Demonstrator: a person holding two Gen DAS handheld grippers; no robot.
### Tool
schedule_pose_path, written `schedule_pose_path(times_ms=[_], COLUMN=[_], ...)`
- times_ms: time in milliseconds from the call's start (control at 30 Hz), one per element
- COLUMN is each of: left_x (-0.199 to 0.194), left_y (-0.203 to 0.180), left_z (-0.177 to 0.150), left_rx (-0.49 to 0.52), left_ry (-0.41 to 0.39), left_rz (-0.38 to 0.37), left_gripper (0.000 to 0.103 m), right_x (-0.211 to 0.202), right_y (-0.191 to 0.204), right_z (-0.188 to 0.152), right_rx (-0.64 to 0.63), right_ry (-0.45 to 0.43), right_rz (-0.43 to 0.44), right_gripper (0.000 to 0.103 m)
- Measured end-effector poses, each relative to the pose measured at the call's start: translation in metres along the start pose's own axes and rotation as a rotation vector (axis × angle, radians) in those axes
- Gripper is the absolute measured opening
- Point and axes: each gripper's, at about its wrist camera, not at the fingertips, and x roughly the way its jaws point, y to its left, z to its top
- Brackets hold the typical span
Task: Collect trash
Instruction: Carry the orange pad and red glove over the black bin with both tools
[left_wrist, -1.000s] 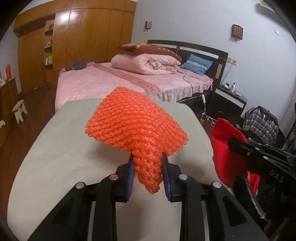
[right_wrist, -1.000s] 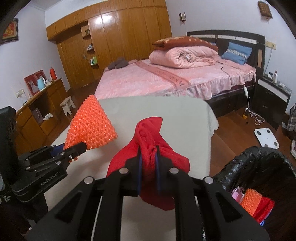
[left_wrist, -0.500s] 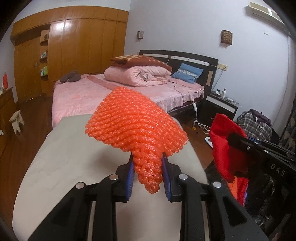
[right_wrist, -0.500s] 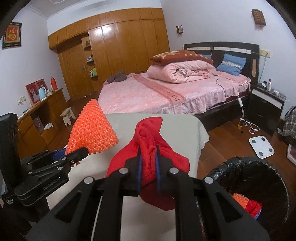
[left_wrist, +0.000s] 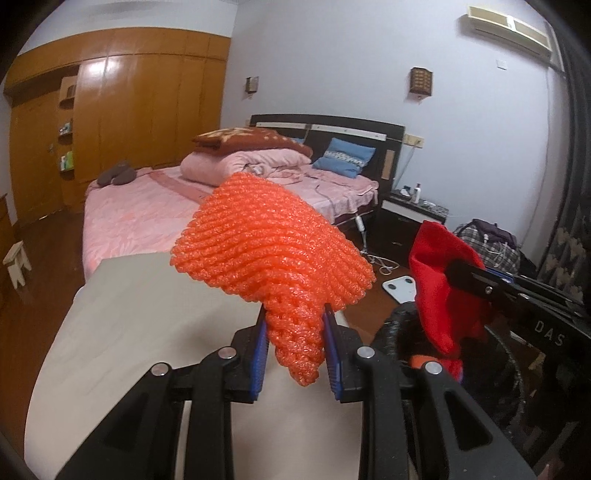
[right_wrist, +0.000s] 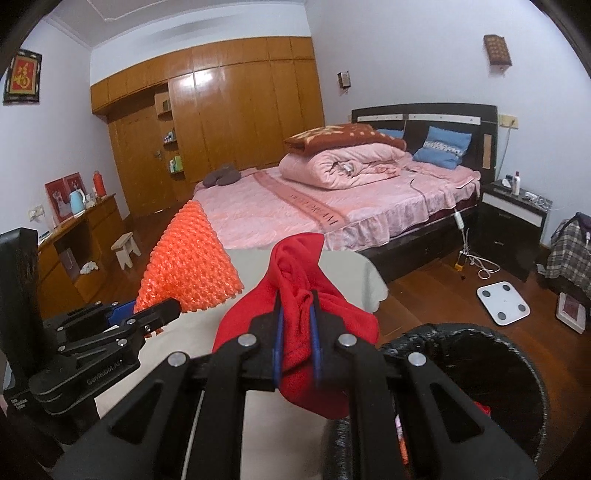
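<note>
My left gripper (left_wrist: 295, 339) is shut on an orange foam net sleeve (left_wrist: 273, 243), which fans out above the beige table (left_wrist: 147, 314). My right gripper (right_wrist: 295, 336) is shut on a crumpled red cloth (right_wrist: 295, 280), held in the air near the table's right end. From the right wrist view the orange net (right_wrist: 188, 262) and the left gripper (right_wrist: 155, 317) show at the left. In the left wrist view the red cloth (left_wrist: 439, 280) hangs over a bin lined with a black bag (left_wrist: 509, 373). That bin (right_wrist: 491, 354) sits low at the right, with red and orange scraps inside.
A pink bed (right_wrist: 332, 206) with folded quilts stands beyond the table. A dark nightstand (right_wrist: 513, 214), a white scale (right_wrist: 502, 297) and cables lie on the wooden floor to the right. A wooden dresser (right_wrist: 74, 240) and small stool (right_wrist: 125, 247) stand left.
Both grippers have risen and swung toward the right with their loads still held. The black-lined bin has come further into view below the right gripper.
</note>
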Motion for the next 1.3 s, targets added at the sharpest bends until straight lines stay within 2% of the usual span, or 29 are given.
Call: schedule_pose_path(times_ms=[500, 1300], left_x=[-0.012, -0.001], left_y=[-0.052, -0.132], left_z=[0.008, 0.012], left_rx=[0.068, 0.165], left_ry=[-0.031, -0.032], left_rz=[-0.101, -0.249], left_gripper=[0.027, 0.027], right_x=[-0.053, -0.096], right_y=[-0.045, -0.096], right_z=[-0.009, -0.033], right_rx=[0.045, 0.099], right_ry=[-0.053, -0.065], right_rz=[-0.112, -0.262], right_gripper=[0.011, 0.011])
